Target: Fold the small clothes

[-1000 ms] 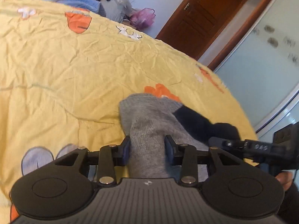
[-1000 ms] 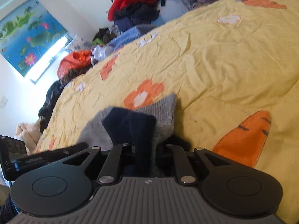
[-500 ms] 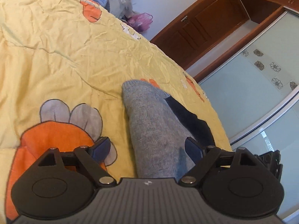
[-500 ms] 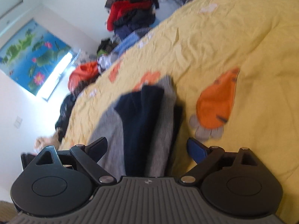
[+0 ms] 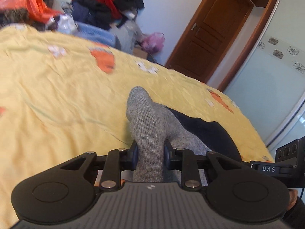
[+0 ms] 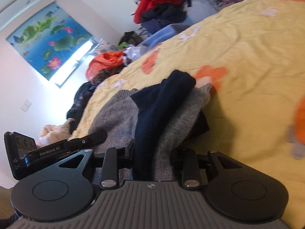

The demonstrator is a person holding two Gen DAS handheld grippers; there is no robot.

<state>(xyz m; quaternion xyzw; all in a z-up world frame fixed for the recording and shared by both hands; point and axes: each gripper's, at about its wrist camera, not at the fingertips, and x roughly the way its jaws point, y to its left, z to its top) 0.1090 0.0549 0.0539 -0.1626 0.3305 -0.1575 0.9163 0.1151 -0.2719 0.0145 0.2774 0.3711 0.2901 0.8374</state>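
Yellow bedspread (image 5: 63, 99) with orange and white prints, covering the bed. Beyond the bedspread's far edge: heaped clothes pile (image 5: 99, 5) against a pale wall (image 5: 171, 9). Right of the pile: brown wooden door (image 5: 211, 30), then frosted sliding panel (image 5: 266, 72) with flower motifs. Left of the bedspread, right wrist view: lotus-print blind (image 6: 47, 43) over a bright window (image 6: 76, 64).

A yellow bedspread (image 5: 63, 87) printed with orange and white motifs is spread across the bed. Behind it, a heap of clothes (image 5: 99, 5) in red, black and blue is piled against the wall, with an orange bag (image 6: 106, 61) and a pink plastic bag (image 5: 153, 42) close by. A brown wooden door (image 5: 209, 32) and a lotus-patterned window blind (image 6: 47, 45) are also seen.
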